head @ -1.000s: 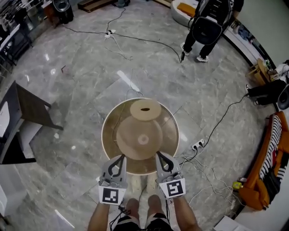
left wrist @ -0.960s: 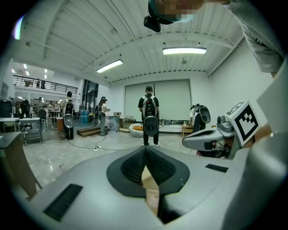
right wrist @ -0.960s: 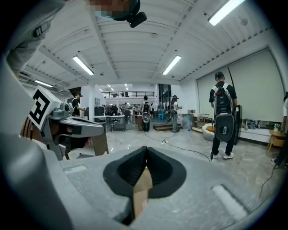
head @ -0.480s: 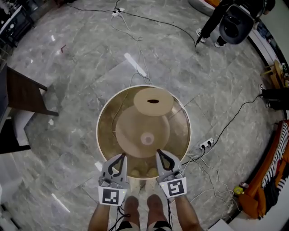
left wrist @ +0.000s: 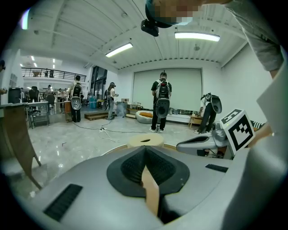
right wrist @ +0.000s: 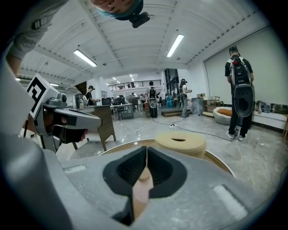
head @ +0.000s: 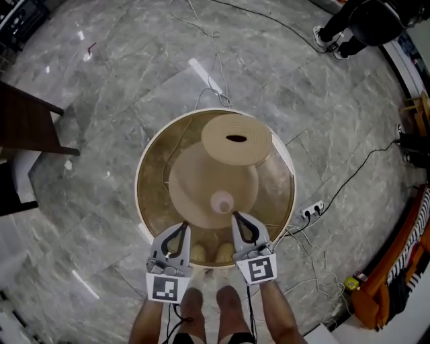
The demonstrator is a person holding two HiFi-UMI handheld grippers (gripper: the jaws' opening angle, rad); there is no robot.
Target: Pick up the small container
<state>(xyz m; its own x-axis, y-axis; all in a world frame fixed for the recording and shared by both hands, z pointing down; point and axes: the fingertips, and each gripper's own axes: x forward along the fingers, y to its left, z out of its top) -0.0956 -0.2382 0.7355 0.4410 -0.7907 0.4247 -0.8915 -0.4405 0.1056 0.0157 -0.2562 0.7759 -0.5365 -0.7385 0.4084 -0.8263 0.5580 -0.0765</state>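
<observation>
A round glass table with a gold rim [head: 140,176] stands in front of me. A broad tan dome [head: 201,181] rests on it, and a small pale round container [head: 222,201] sits at the dome's near side. A flat tan disc with a slot [head: 236,139] [left wrist: 145,141] [right wrist: 180,141] lies at the far side. My left gripper [head: 183,229] [left wrist: 145,150] and right gripper [head: 236,218] [right wrist: 146,151] hover side by side over the table's near edge. Both are shut with nothing in them. The right one's tips are just short of the small container.
Cables [head: 208,80] and a power strip [head: 312,209] lie on the marble floor around the table. A dark board [head: 27,124] stands at the left, an orange striped seat [head: 403,269] at the right. A person [head: 366,20] stands far back right.
Both grippers have sunk toward the table's near edge, side by side and still shut. The table fills more of the head view and the right tips have come close to the small container.
</observation>
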